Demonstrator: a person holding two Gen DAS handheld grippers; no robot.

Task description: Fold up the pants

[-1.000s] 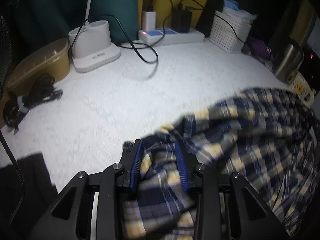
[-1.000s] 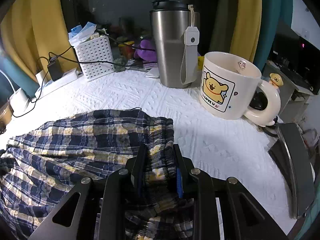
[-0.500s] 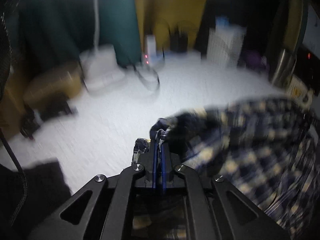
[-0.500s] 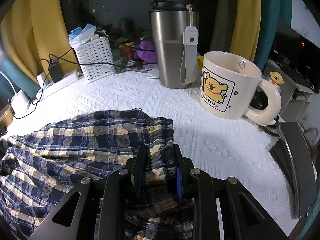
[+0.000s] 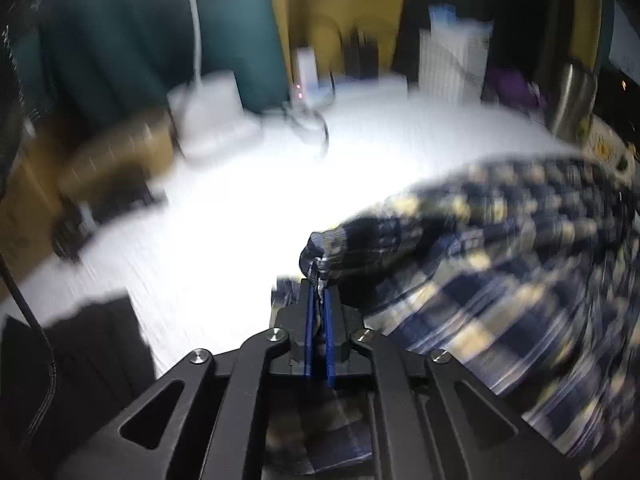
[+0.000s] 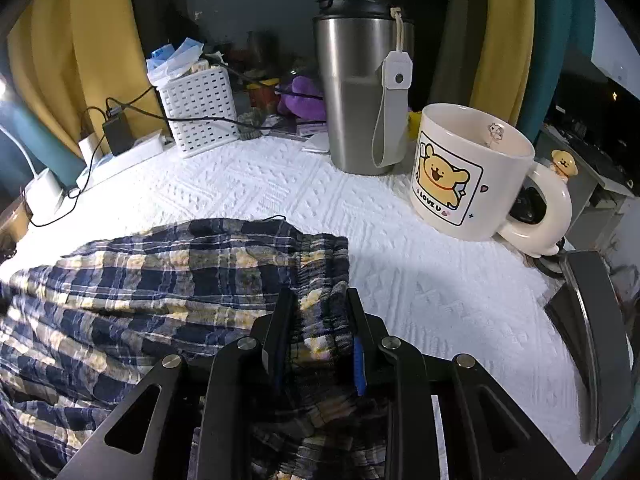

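The navy, yellow and white plaid pants (image 6: 160, 280) lie crumpled on the white textured tabletop (image 6: 420, 292). My right gripper (image 6: 319, 300) is shut on the gathered waistband (image 6: 320, 264) near the pants' right end and rests low on the table. In the blurred left wrist view, the left gripper (image 5: 319, 292) pinches a bunched edge of the pants (image 5: 500, 248) between its blue pads. Those jaws are opening slightly with the fabric still between them. The cloth stretches up and to the right from that pinch.
A steel tumbler (image 6: 356, 92) and a cream bear mug (image 6: 468, 180) stand just beyond the right gripper. A white basket (image 6: 198, 108), power strip (image 6: 124, 156) and cables line the back. At far left sit a white charger base (image 5: 212, 120) and a brown box (image 5: 116, 160).
The left gripper closed on a pant edge and lifted it, dragging the cloth; its view is now blurred. The right gripper and waistband stayed put.
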